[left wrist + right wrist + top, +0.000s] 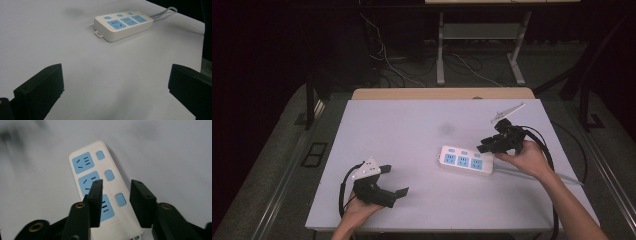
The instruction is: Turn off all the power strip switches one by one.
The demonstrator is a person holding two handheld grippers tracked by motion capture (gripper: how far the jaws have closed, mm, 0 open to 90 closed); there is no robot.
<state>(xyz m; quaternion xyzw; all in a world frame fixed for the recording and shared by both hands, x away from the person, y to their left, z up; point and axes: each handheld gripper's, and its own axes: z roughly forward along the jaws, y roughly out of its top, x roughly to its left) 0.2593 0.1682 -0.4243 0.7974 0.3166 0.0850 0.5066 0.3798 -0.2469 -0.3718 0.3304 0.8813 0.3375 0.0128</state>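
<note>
On the white table (412, 130) one power strip (466, 161) lies right of centre, near your right gripper (116, 195). Its half-closed jaws hover above, gripping nothing; press a switch (120, 199) off-centre and the strip could skid. Your left gripper (393, 181) gapes, empty. Three sockets, three switches.

A white three-socket plastic power strip (464, 161) lies on the flat white surface (412, 130), right of centre, its cable (537, 172) trailing off to the right. The right gripper (488, 146) hovers just above the strip's right end, while the left gripper (394, 181) sits well apart at the near left.
</note>
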